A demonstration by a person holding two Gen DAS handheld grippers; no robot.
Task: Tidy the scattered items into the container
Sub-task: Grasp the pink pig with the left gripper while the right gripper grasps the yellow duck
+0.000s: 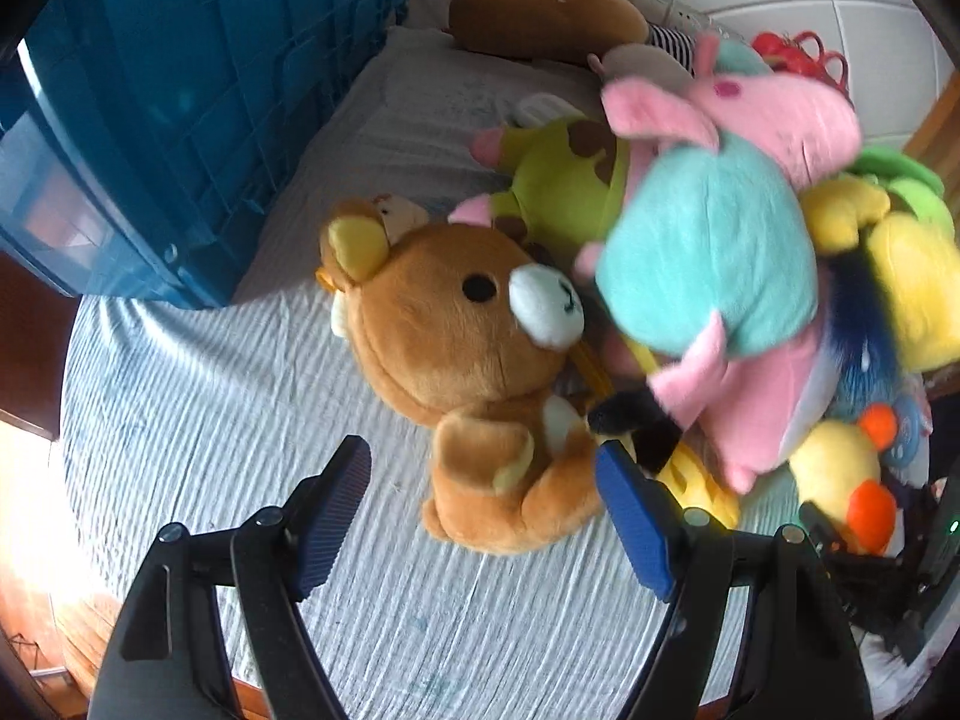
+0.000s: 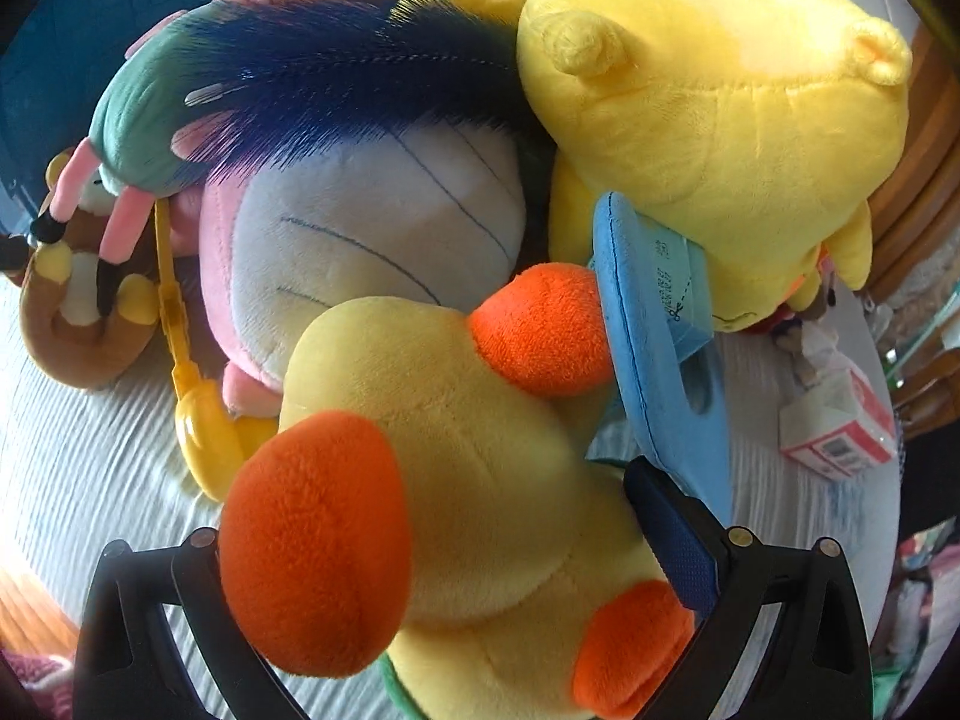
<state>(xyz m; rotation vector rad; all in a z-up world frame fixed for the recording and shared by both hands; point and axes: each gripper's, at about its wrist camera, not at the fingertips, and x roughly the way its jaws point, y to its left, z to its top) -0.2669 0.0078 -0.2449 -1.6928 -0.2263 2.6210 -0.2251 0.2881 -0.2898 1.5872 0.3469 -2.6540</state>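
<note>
Our left claw point(image 1: 483, 516) stands about half open above the pale ribbed sheet point(image 1: 180, 420), nothing between its blue pads. The brown bear plush point(image 1: 456, 330) lies just ahead of the pads, its foot closest to the right pad, though we cannot tell whether they touch. Beyond the bear sits the heap of soft toys: a pink pig in a teal dress point(image 1: 714, 252) on top, a lime and brown plush point(image 1: 564, 180) behind it, and a brown capybara plush point(image 1: 540, 18) farther back. The blue crate point(image 1: 180, 120) stands to the left of the heap, on the same sheet.

Our right claw point(image 2: 456, 564) straddles the pale yellow duck plush point(image 2: 456, 468) with orange feet. The right pad lies against its side; the left pad is hidden behind an orange foot, so we cannot tell whether the duck is gripped. Just past the duck lie a light blue flat piece point(image 2: 672, 372), a bright yellow plush point(image 2: 720, 108), a white-bellied pink plush point(image 2: 372, 240) and dark blue fur point(image 2: 360, 78). A small red and white carton point(image 2: 840, 426) lies apart to the right.
</note>
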